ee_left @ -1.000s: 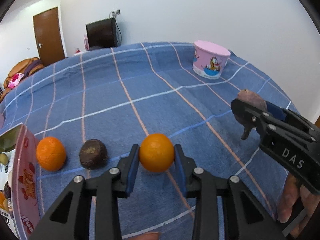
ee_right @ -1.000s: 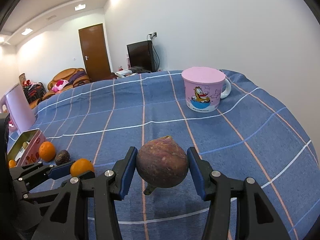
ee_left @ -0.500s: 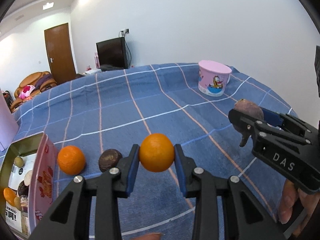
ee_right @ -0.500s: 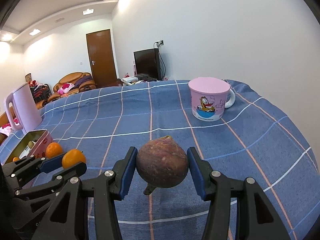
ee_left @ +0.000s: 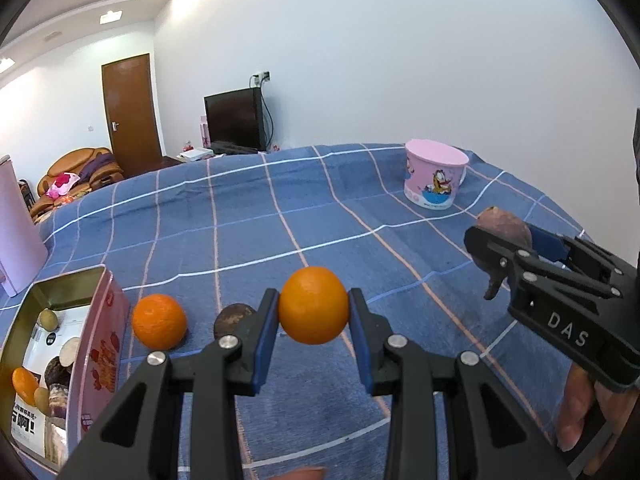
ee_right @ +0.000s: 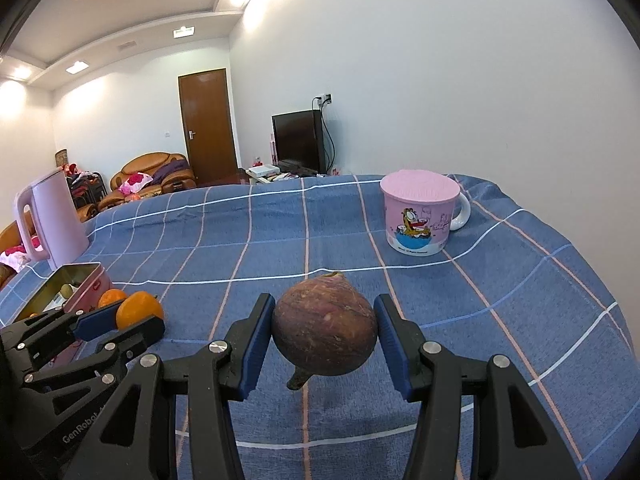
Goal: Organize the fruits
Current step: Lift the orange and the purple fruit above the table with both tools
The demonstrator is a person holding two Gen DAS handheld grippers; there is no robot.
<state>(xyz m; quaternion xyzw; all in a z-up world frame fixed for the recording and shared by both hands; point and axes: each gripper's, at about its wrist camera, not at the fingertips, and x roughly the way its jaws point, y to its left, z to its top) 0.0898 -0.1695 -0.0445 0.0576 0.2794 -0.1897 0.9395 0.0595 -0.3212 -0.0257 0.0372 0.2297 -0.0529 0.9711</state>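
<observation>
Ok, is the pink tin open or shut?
Open. The tin has no lid on, and the left wrist view looks straight into it at fruit and packets inside.

Both tongs + fruit, now higher.

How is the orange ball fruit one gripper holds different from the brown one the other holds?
The orange in the left hand-held gripper is bright, smooth and evenly round. The brown fruit in the right hand-held gripper is dull reddish-brown, looks mottled and has a stub below. Both are clamped between blue pads above the tablecloth.
</observation>
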